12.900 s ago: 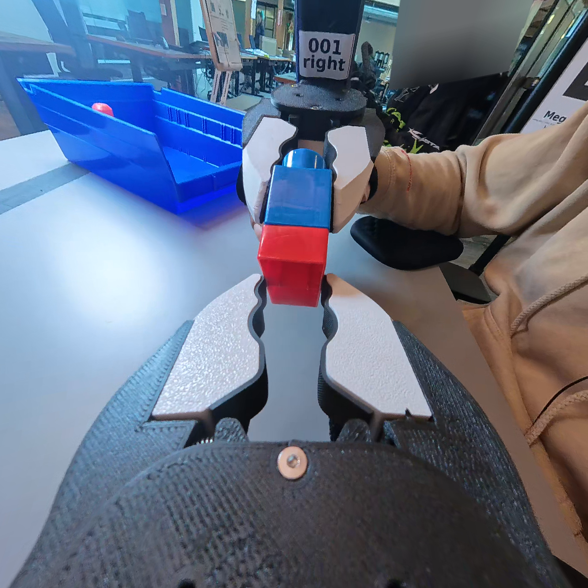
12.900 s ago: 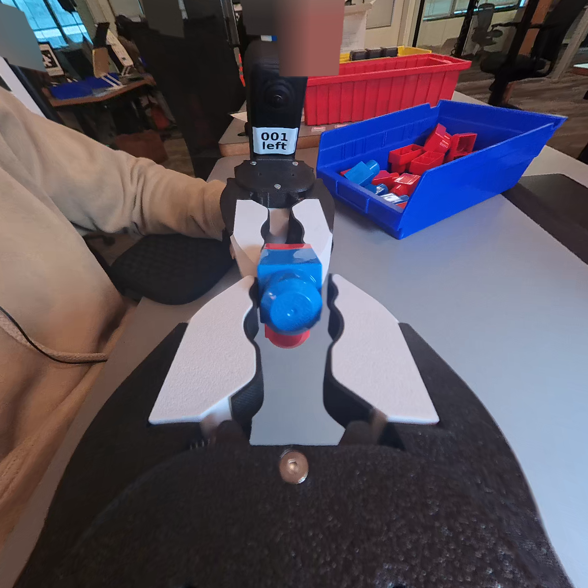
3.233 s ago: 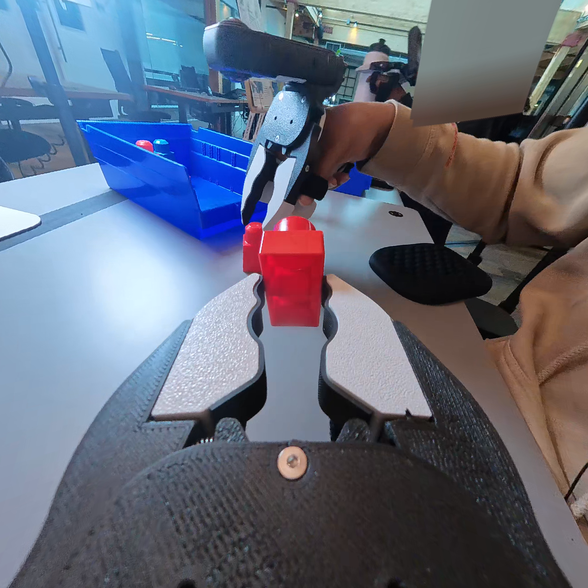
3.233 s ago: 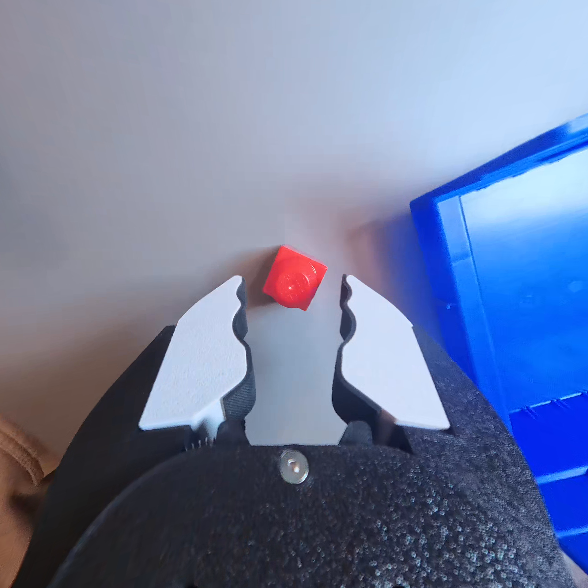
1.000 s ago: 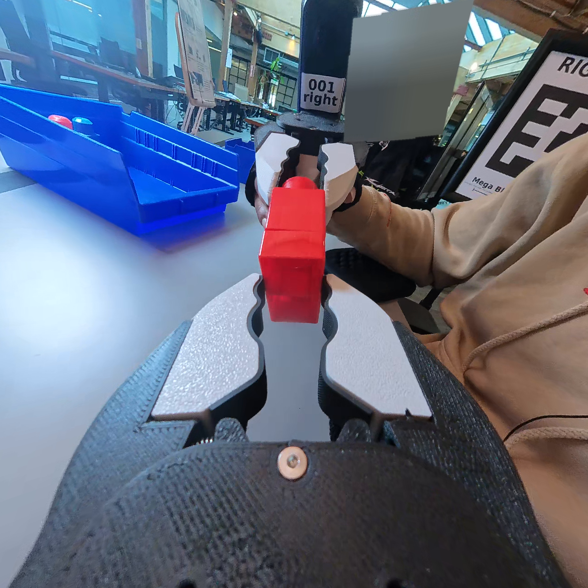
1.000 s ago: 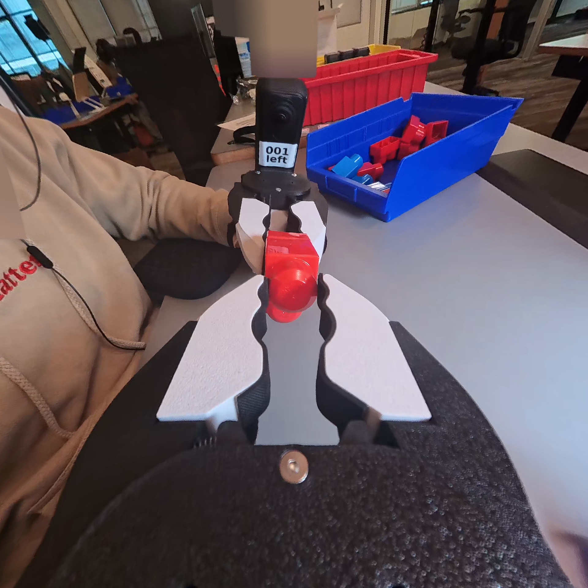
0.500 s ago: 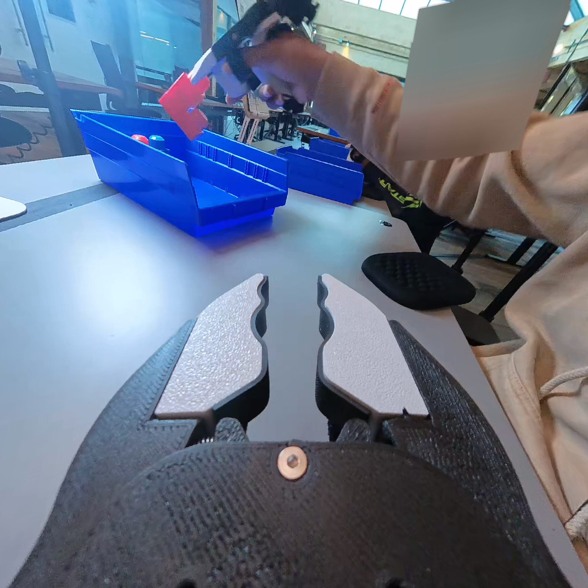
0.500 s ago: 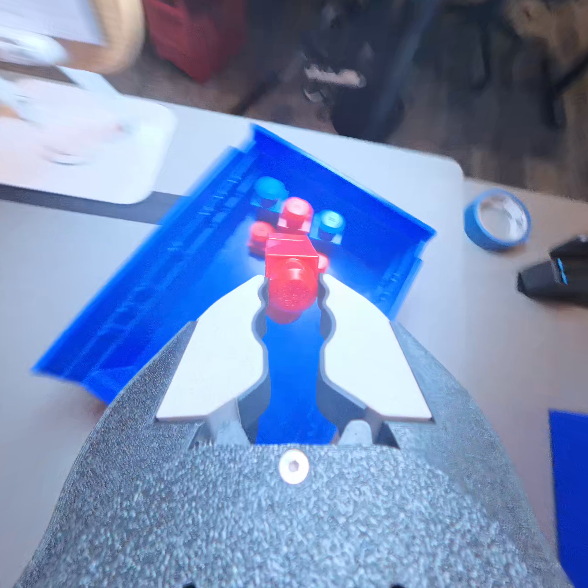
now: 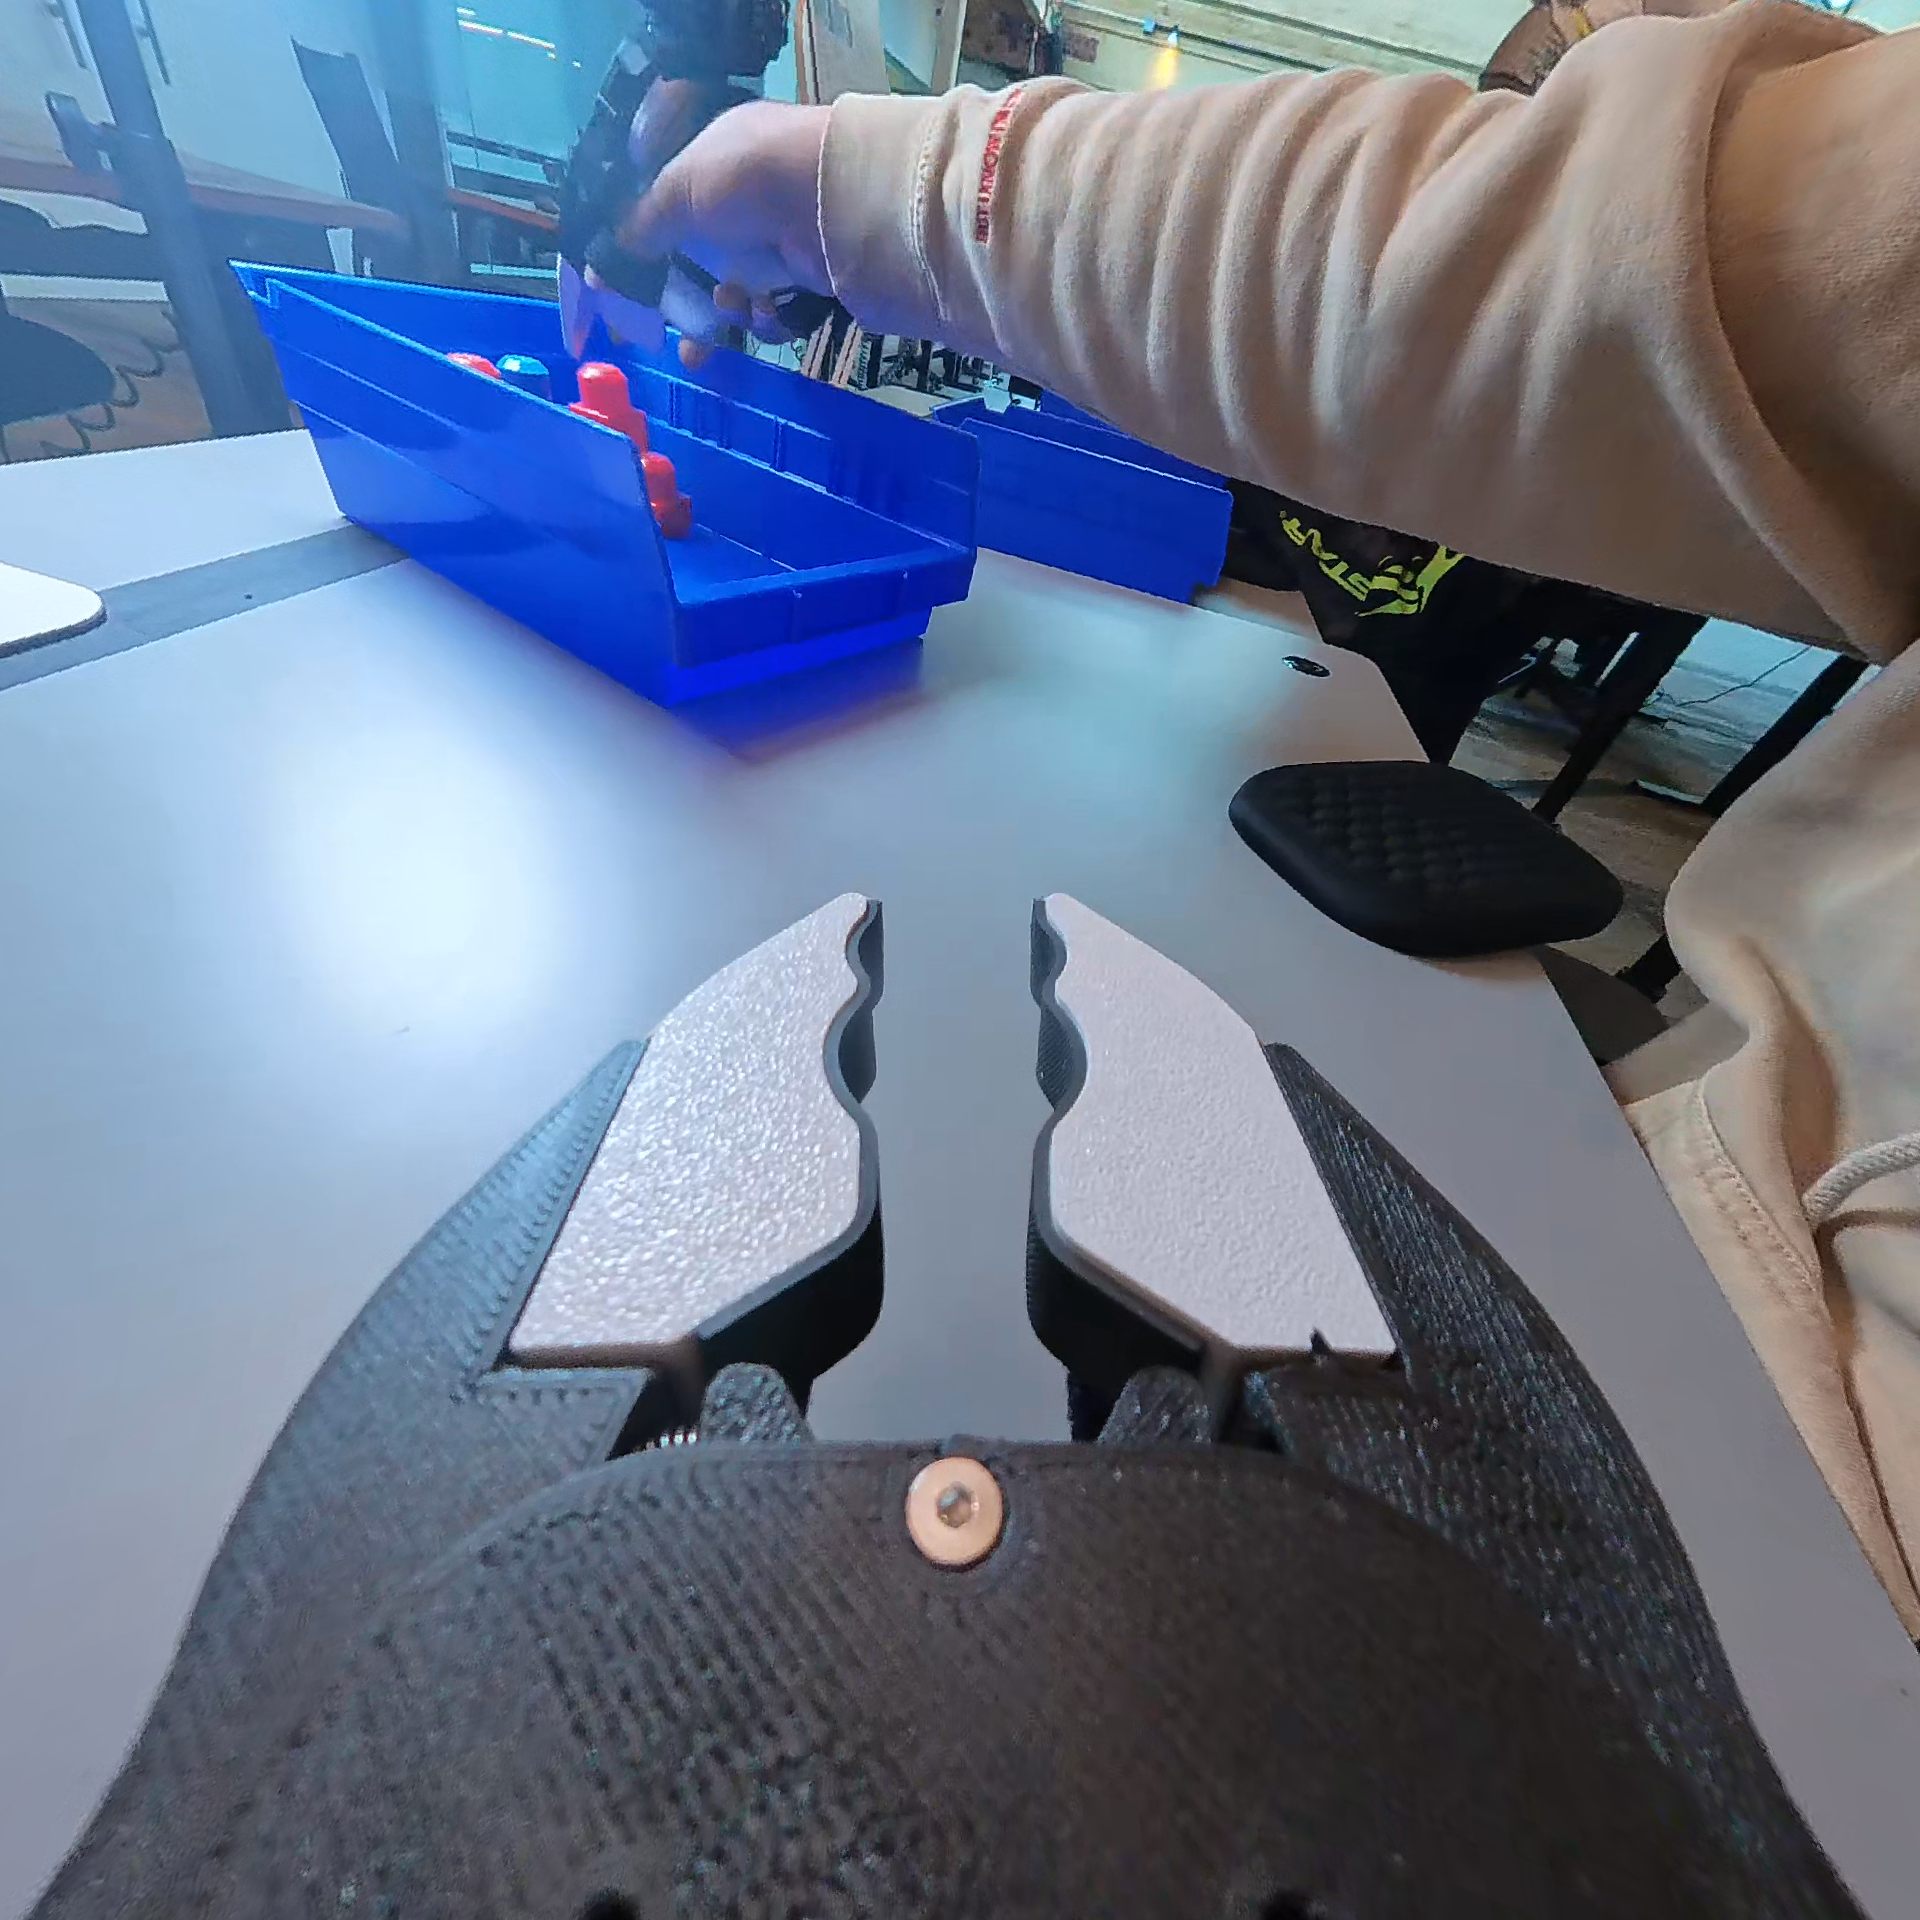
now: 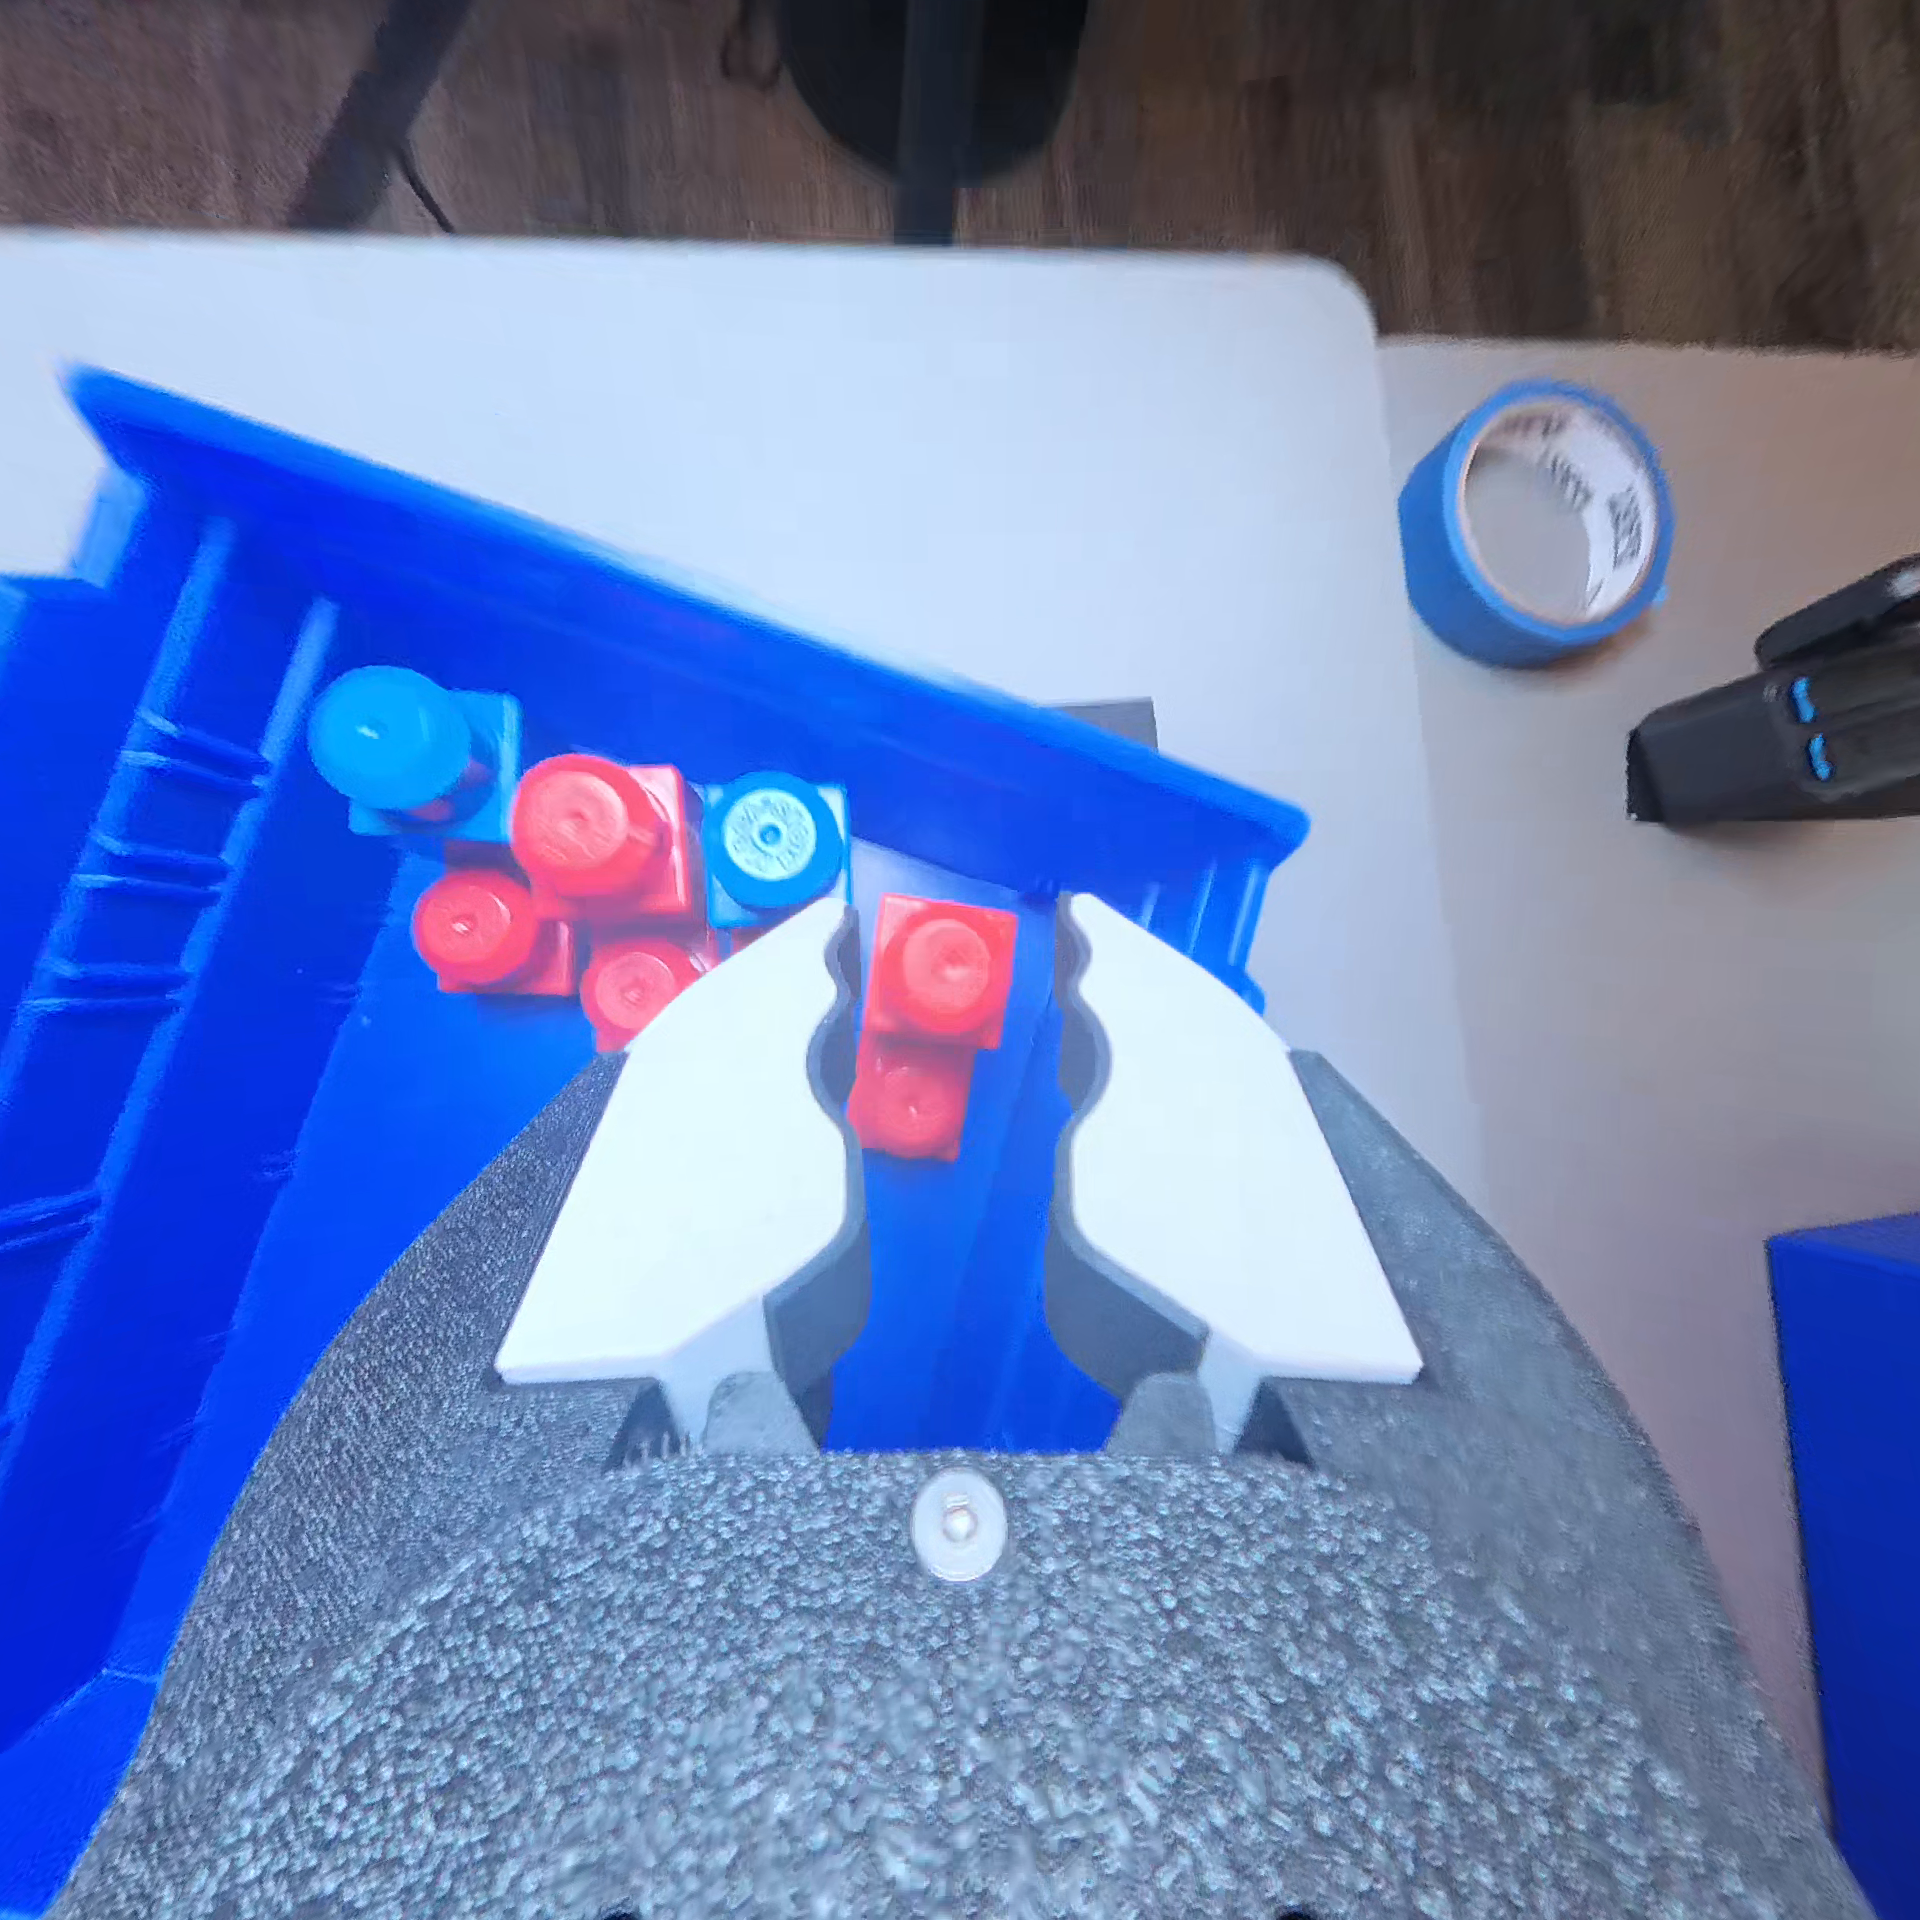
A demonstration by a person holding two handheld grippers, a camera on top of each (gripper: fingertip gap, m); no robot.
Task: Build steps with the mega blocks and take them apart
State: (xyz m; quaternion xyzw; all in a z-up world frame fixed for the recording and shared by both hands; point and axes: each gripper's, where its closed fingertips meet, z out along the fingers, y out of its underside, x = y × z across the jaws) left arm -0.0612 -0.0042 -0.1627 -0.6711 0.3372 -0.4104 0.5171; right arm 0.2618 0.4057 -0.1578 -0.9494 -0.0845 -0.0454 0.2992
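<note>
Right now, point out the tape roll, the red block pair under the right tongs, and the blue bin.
tape roll (image 10: 1536, 522): right wrist view, on its blue outer band and core.
red block pair (image 10: 928, 1023): right wrist view, on the upper block's side.
blue bin (image 9: 540, 520): left wrist view, on its near side wall.

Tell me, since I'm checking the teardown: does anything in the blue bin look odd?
Yes: the red piece below the open right claw still looks like two blocks stuck together, stepped, lying in the blue bin apart from the loose blocks.
</note>
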